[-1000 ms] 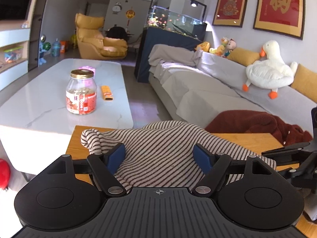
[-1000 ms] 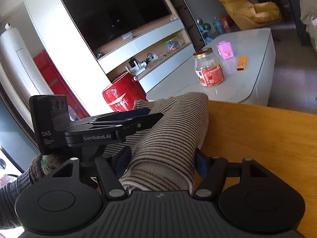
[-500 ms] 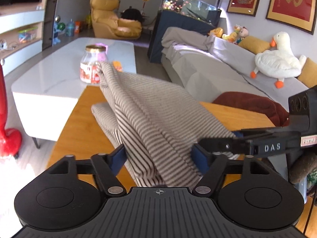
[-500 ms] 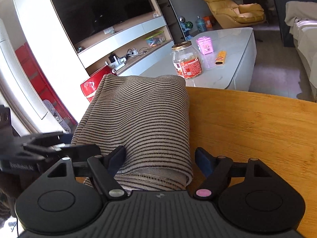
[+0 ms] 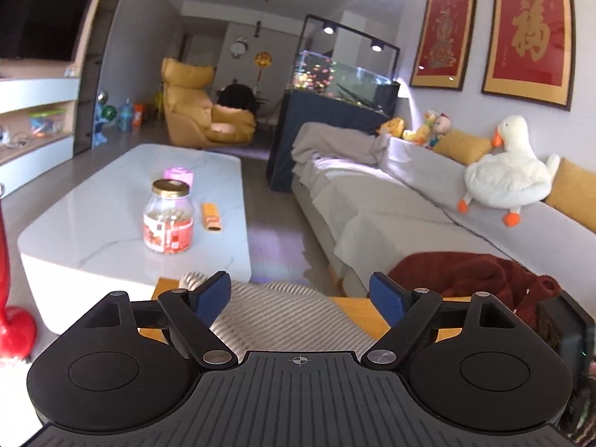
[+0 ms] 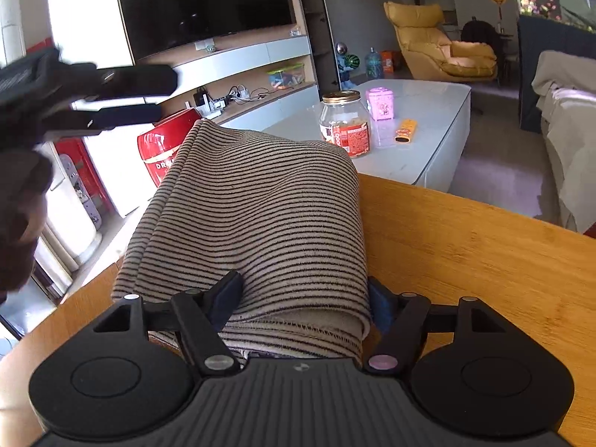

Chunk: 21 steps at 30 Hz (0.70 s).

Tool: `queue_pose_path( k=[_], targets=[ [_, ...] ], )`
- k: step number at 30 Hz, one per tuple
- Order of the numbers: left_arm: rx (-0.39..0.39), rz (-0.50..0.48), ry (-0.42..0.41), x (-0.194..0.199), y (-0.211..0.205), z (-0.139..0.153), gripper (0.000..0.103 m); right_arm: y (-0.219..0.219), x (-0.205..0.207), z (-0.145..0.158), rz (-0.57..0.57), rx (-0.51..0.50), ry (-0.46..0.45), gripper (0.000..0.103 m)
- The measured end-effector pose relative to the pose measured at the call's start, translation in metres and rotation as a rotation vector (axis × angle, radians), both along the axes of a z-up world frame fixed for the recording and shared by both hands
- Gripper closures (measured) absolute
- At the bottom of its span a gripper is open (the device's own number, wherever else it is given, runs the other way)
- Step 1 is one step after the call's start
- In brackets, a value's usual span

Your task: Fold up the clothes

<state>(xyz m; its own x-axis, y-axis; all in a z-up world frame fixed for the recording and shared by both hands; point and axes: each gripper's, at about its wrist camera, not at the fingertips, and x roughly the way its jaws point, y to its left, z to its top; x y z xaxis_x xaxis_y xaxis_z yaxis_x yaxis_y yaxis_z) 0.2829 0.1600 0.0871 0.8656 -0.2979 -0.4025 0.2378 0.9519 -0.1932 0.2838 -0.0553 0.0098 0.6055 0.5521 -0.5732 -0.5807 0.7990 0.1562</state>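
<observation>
The left gripper (image 5: 298, 294) has just opened its jaws and lifted clear of the sweater (image 6: 260, 219); its pads now stand wide with nothing pressed between them, the cloth lying below on the table (image 6: 465, 246). A half second ago that gripper still carried a raised flap, so the fold looks laid down. The right gripper (image 6: 301, 301) has the sweater's near edge between its pads, which appear to press the thick bundle. The sweater sits folded at the table's left edge, probably ready for smoothing or another fold.
</observation>
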Motion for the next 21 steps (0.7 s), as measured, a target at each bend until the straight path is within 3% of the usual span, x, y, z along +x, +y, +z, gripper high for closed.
queue_pose_path(
  k=[3, 4, 7, 9, 11, 13, 14, 16, 18, 20, 21],
  targets=[
    [0.042, -0.001, 0.129, 0.043, 0.004, -0.029, 0.034, 0.006, -0.011, 0.010, -0.001, -0.069, -0.085, 0.031],
    [0.039, -0.001, 0.177, 0.053, 0.007, -0.042, 0.034, 0.007, -0.017, 0.017, 0.002, -0.083, -0.124, 0.031],
    [0.020, -0.020, 0.173, 0.055, 0.016, -0.063, 0.033, 0.013, -0.037, 0.041, 0.072, -0.043, -0.226, 0.031],
    [0.010, -0.012, 0.162, 0.052, 0.019, -0.062, 0.033, 0.026, -0.040, 0.045, 0.120, -0.030, -0.222, 0.031],
    [-0.001, -0.002, 0.152, 0.048, 0.021, -0.058, 0.033, 0.047, -0.036, 0.031, 0.158, -0.084, -0.160, 0.034],
    [0.000, 0.022, 0.135, 0.039, 0.021, -0.051, 0.032, 0.064, -0.041, 0.005, 0.157, -0.168, -0.178, 0.032],
    [0.008, 0.043, 0.121, 0.031, 0.020, -0.045, 0.031, 0.066, -0.046, 0.001, 0.168, -0.186, -0.215, 0.032],
    [0.008, 0.067, 0.109, 0.008, 0.016, -0.036, 0.014, 0.065, -0.056, 0.001, 0.200, -0.220, -0.250, 0.031],
    [0.012, 0.076, 0.116, -0.015, 0.011, -0.031, 0.010, 0.051, -0.054, 0.011, 0.221, -0.171, -0.212, 0.031],
    [0.016, 0.067, 0.161, -0.030, 0.007, -0.038, 0.012, 0.027, -0.043, 0.025, 0.194, -0.068, -0.139, 0.031],
    [0.004, 0.058, 0.187, -0.034, 0.006, -0.044, 0.019, 0.012, -0.033, 0.031, 0.155, 0.001, -0.095, 0.030]
  ],
)
